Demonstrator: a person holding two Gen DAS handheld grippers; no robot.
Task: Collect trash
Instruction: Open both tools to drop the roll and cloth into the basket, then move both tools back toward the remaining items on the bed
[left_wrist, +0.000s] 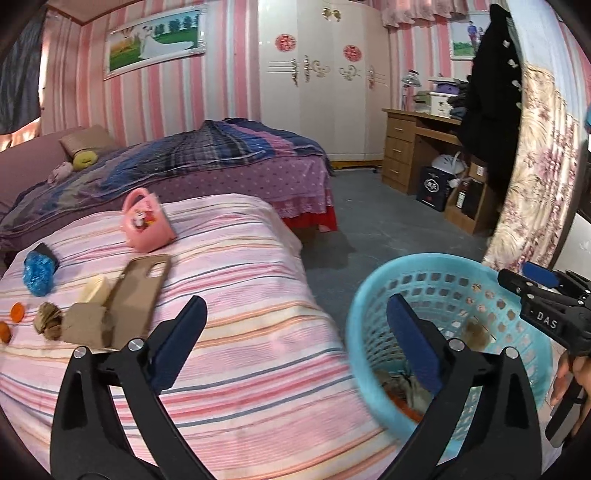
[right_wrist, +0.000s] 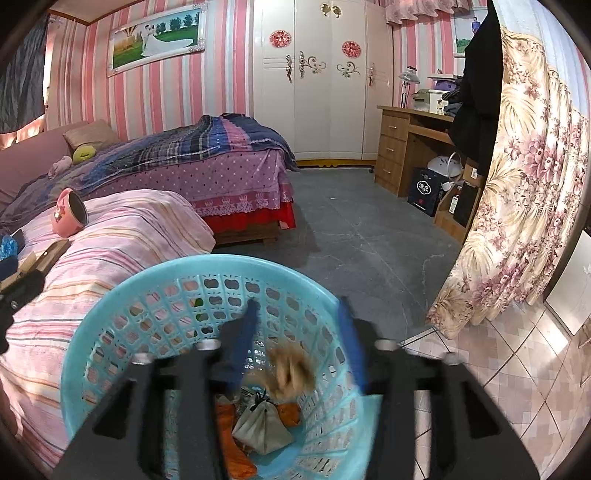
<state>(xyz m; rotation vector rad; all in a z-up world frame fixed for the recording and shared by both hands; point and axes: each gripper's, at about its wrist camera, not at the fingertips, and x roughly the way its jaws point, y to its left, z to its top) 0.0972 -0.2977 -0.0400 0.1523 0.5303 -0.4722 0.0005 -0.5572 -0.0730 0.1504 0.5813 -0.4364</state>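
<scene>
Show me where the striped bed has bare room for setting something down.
Bare striped cover runs from the phone case and pink mug rightward to the bed's edge beside the blue basket. The left end is crowded: blue wad, orange bits, crumpled brown scraps and cardboard.
</scene>
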